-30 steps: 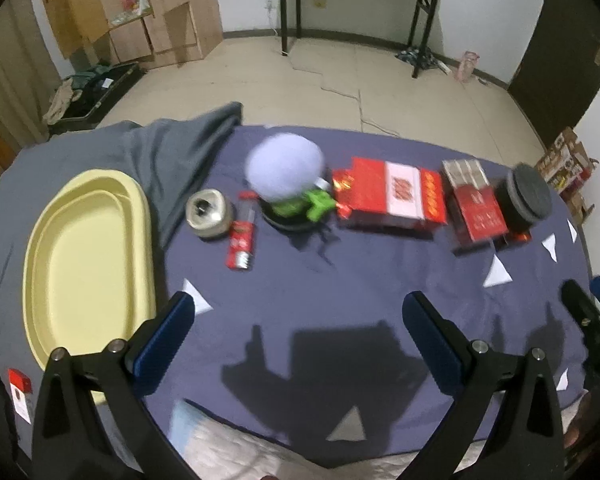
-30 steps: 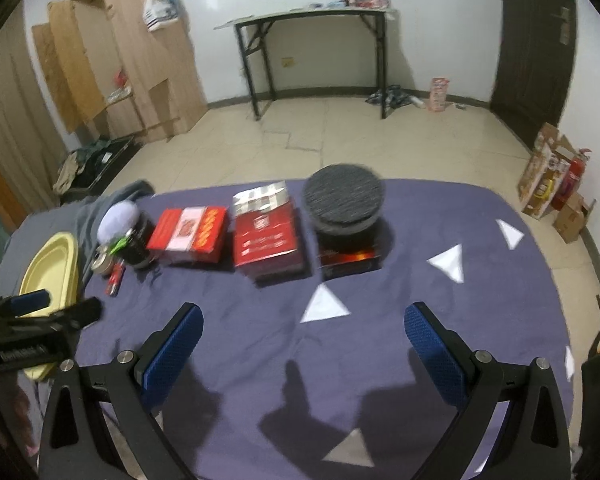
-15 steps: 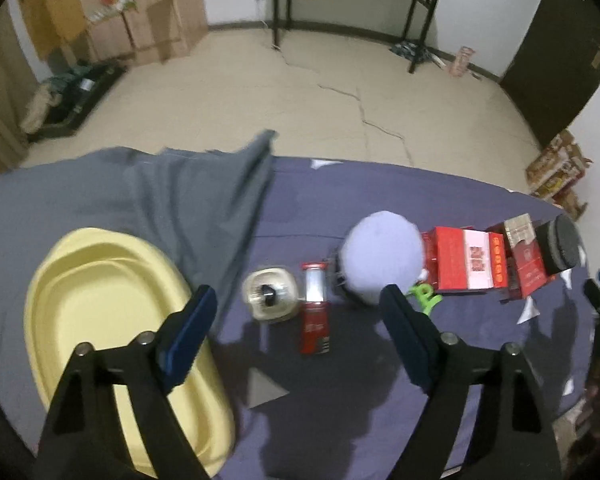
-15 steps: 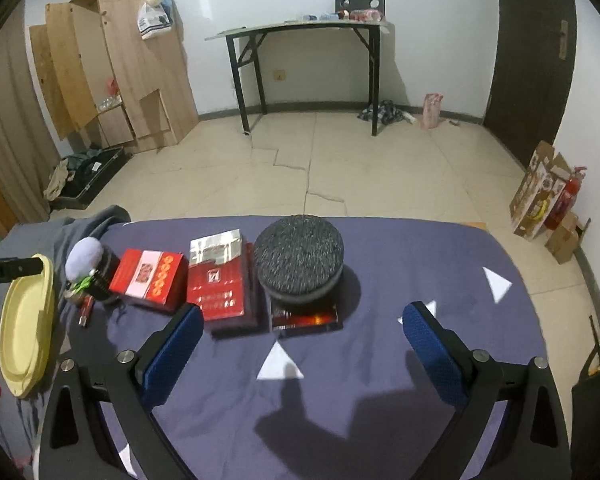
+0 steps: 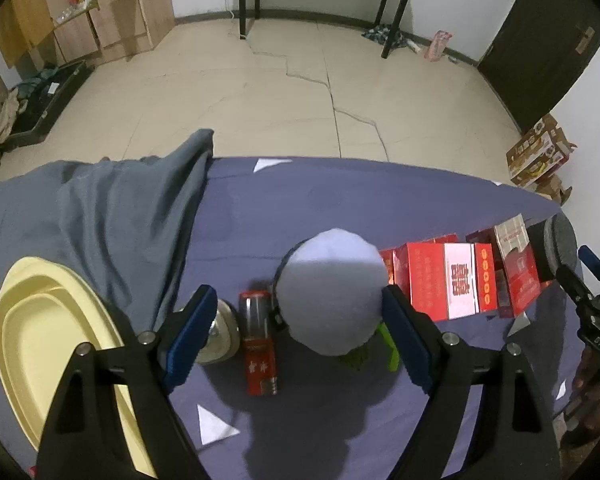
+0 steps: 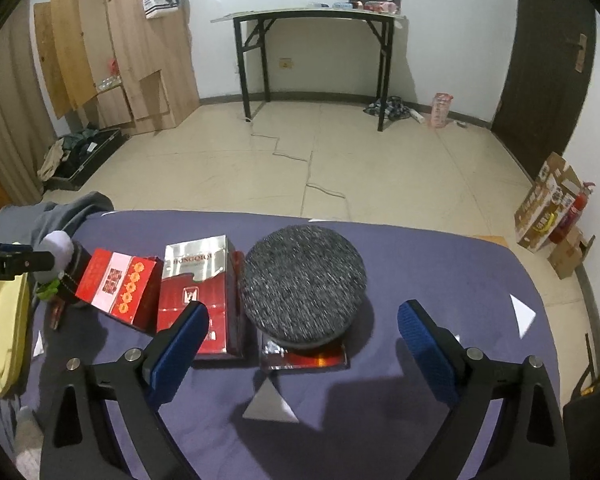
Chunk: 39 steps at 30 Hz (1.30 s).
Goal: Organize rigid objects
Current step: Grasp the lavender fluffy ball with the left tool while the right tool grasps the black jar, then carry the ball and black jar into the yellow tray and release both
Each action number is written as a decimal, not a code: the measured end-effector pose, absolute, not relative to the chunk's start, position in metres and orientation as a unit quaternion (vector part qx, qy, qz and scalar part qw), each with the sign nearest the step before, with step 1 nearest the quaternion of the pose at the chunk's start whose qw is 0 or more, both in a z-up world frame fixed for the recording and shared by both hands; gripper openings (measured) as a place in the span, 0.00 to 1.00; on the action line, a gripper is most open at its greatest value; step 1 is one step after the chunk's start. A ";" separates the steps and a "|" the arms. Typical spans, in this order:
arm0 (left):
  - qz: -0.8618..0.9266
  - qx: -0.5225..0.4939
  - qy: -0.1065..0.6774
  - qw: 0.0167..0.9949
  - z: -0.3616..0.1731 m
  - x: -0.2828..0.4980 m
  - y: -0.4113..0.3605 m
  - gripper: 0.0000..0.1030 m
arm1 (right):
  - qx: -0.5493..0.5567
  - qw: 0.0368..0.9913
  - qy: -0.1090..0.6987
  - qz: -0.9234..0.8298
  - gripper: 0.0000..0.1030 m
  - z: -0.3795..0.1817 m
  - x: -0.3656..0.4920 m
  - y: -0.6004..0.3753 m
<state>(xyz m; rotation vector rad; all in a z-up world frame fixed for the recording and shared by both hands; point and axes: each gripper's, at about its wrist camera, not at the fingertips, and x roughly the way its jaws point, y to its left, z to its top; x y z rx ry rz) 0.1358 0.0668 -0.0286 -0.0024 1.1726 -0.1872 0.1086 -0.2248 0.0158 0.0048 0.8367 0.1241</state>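
Blue-padded left gripper (image 5: 296,322), spread and empty, flanks the pale round-topped jar (image 5: 332,296) beside the yellow tray (image 5: 40,344), seemingly lining up a grab.

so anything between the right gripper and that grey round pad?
Nothing visible. The right gripper has its fingers either side of the grey round pad, closing but not touching it. The red box sits close beside the left finger and could get nudged.
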 end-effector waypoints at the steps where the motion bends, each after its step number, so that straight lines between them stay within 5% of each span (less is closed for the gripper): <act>1: -0.087 0.001 0.548 0.832 -0.028 0.136 0.066 0.77 | -0.003 0.912 0.405 0.060 0.92 0.016 0.111 -0.223; 4: -0.106 -0.019 0.547 0.830 -0.025 0.137 0.067 0.54 | -0.012 0.911 0.408 0.060 0.73 0.015 0.117 -0.221; 9: -0.113 -0.028 0.549 0.827 -0.021 0.136 0.069 0.50 | -0.006 0.911 0.407 0.066 0.65 0.010 0.120 -0.223; 11: -0.114 -0.027 0.557 0.822 -0.018 0.136 0.067 0.54 | 0.000 0.912 0.405 0.068 0.65 0.010 0.118 -0.226; 13: -0.115 -0.030 0.553 0.825 -0.013 0.136 0.065 0.80 | 0.004 0.911 0.406 0.069 0.65 0.009 0.116 -0.228; 15: -0.103 -0.020 0.546 0.831 -0.008 0.135 0.063 0.95 | 0.002 0.912 0.405 0.070 0.65 0.009 0.115 -0.229; 20: -0.103 -0.013 0.553 0.827 -0.016 0.138 0.060 0.95 | 0.002 0.912 0.404 0.071 0.65 0.010 0.111 -0.230; 23: -0.105 -0.013 0.555 0.825 -0.026 0.137 0.061 0.90 | 0.004 0.913 0.401 0.071 0.65 0.010 0.111 -0.232; 25: -0.114 -0.015 0.564 0.818 -0.037 0.138 0.060 0.59 | 0.006 0.914 0.398 0.072 0.64 0.010 0.111 -0.232; 26: -0.117 -0.016 0.571 0.812 -0.041 0.139 0.060 0.54 | 0.006 0.915 0.397 0.072 0.64 0.009 0.110 -0.233; 39: -0.156 -0.075 0.522 0.835 0.031 0.107 0.102 0.52 | 0.028 0.927 0.369 0.061 0.63 0.031 0.087 -0.249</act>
